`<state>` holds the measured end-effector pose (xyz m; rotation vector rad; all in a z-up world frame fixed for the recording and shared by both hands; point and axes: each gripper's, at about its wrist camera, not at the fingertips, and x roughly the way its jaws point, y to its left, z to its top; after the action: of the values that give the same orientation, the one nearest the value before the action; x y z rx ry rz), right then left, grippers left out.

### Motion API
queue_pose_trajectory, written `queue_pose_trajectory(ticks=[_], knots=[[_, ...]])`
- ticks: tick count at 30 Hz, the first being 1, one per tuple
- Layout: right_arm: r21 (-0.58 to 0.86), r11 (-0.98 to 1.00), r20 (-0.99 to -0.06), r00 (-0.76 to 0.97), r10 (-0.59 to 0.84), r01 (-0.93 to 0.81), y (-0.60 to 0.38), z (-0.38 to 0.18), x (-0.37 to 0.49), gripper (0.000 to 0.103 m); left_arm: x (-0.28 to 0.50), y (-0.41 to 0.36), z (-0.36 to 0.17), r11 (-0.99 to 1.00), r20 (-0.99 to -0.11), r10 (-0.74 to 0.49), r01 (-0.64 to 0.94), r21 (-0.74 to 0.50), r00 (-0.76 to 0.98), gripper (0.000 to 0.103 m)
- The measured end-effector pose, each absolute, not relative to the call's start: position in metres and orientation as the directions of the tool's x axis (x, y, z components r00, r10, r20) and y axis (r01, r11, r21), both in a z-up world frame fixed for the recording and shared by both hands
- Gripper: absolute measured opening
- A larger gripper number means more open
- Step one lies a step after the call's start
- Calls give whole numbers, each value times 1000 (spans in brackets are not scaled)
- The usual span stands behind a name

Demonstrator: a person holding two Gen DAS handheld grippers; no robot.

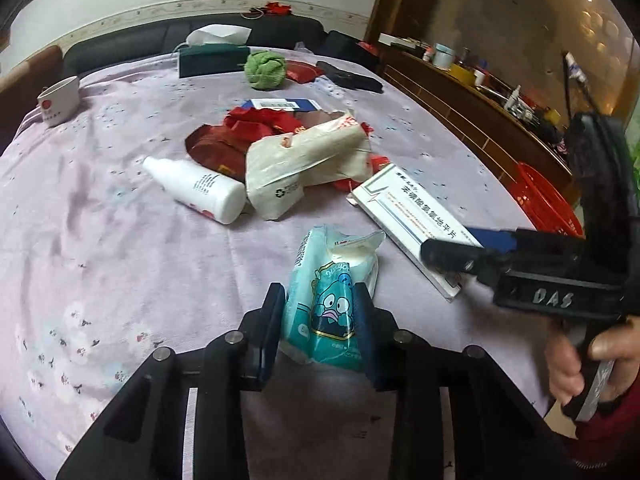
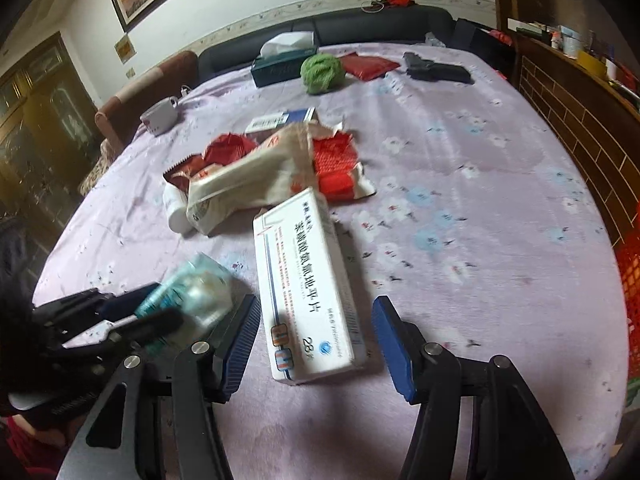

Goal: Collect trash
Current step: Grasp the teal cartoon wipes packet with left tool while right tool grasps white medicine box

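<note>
A teal tissue packet (image 1: 320, 312) with a cartoon face sits between the blue pads of my left gripper (image 1: 320, 314), and both pads press on its sides. In the right wrist view that packet (image 2: 192, 292) shows blurred at the lower left. A long white medicine box (image 2: 308, 292) lies on the purple flowered cloth (image 2: 480, 220). My right gripper (image 2: 316, 336) straddles its near end, open, with a gap on each side. The left wrist view shows the right gripper (image 1: 464, 246) over that box (image 1: 416, 212). A white bottle (image 1: 196, 190), a crumpled beige bag (image 1: 308, 164) and red wrappers (image 1: 260, 120) lie heaped behind.
A white cup (image 1: 60, 100) stands at the far left. At the back are a dark tissue box (image 1: 212, 60), a green ball of cloth (image 1: 266, 70) and a black object (image 1: 352, 78). A red basket (image 1: 548, 204) sits off the table's right edge by a wooden cabinet (image 1: 480, 120).
</note>
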<state>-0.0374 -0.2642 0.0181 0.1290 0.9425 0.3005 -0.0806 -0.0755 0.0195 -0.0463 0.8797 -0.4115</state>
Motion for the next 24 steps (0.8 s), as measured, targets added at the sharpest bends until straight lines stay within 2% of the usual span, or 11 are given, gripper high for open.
queue_pose_trajectory(ticks=[1, 4, 6, 11, 17, 19, 24], knots=[[238, 951, -782, 543, 307, -196, -262, 15, -36, 62, -81, -75, 20, 926, -739, -356, 322, -197, 572, 33], [240, 952, -785, 539, 307, -192, -258, 8, -35, 53, -80, -77, 19, 922, -746, -361, 334, -196, 560, 35], [235, 951, -784, 539, 308, -201, -255, 8, -37, 15, -79, -77, 18, 916, -750, -374, 347, -204, 546, 38], [239, 950, -775, 550, 312, -203, -258, 10, -46, 14, -81, -77, 18, 901, -747, -403, 371, -225, 528, 56], [241, 950, -751, 583, 312, -198, -261, 21, -56, 14, -80, -90, 12, 909, -781, -351, 387, -153, 516, 57], [245, 948, -744, 588, 318, -203, -261, 24, -59, 14, -83, -97, 11, 910, -785, -321, 403, -100, 529, 50], [229, 950, -731, 607, 311, -211, -258, 29, -68, 14, -84, -98, 13, 912, -772, -319, 400, -91, 550, 34]])
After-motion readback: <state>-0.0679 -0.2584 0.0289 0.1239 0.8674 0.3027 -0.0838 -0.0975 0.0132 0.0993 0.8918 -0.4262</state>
